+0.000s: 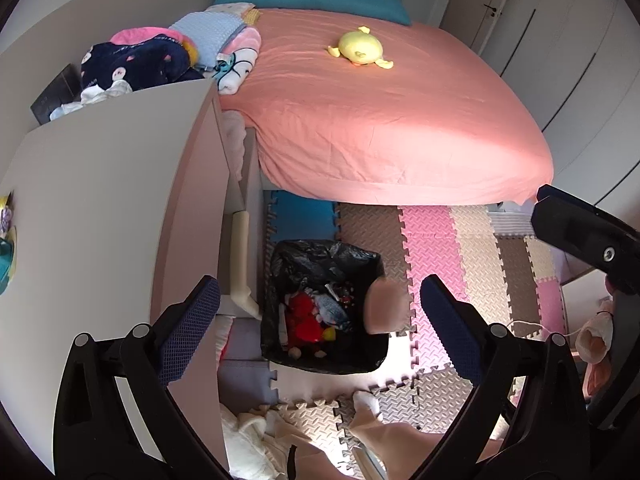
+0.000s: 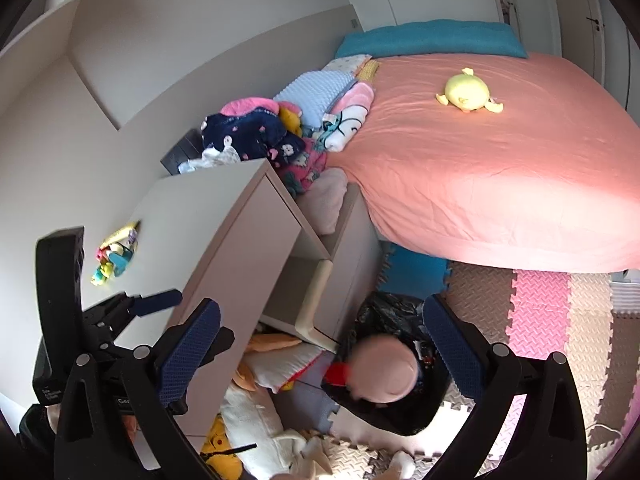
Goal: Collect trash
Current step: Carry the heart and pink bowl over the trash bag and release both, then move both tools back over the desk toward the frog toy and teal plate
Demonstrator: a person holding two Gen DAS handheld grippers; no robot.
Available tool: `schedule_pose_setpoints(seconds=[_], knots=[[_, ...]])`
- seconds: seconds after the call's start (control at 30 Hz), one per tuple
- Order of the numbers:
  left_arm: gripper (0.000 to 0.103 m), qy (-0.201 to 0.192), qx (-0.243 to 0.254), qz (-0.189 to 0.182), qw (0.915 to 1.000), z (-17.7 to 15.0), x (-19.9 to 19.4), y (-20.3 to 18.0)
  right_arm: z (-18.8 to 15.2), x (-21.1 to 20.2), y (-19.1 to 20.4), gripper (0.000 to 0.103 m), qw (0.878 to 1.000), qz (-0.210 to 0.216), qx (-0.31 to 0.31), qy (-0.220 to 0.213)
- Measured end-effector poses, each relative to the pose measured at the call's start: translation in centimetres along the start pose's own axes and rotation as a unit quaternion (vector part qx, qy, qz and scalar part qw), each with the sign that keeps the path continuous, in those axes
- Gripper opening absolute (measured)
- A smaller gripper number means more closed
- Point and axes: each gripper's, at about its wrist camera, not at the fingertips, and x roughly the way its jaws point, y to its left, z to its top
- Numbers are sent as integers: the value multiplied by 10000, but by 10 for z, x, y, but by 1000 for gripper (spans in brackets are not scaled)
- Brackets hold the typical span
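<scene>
Both claws are seen spread wide, nothing pinched: left gripper (image 1: 320,324) and right gripper (image 2: 322,346) are held over the bin (image 1: 276,320), which is lined with a black bag and stands on the foam mat (image 1: 432,236). 1 pale blurred lump (image 1: 386,306) is seen mid-frame at the bin's right rim in the left view, and over the bin mouth (image 2: 384,376) in the right view; whether it is touching anything cannot be told. Trash is already in the bin: red, grey and yellow bits. The bin is hemmed on the left by the desk (image 1: 104,184), with the bed (image 1: 380,120) edge beyond it; open mat is left to the right of the bin. 1 yellow plush (image 1: 360,50) is counted on the bed, 1 heap of clothes (image 1: 136,60) behind the desk, 1 small toy cluster (image 2: 114,254) on the desk top. A socked foot (image 1: 366,402) is seen near the bin's near edge.
</scene>
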Motion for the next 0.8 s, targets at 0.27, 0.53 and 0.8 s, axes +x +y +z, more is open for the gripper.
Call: schedule_pose_setpoints(seconds=[0.27,0.53,0.8], knots=[[97,8,-58,-61,10000,-5,-4,4,3,-3,4,101,9999,0,15,-107],[97,-18,-136,-113,9998,-10,-9,14,2,3,8,101,9998,54,156,104],[97,-23,-318,-112,9994,-17,-11,29,6,8,29,101,9997,-70,-215,99]])
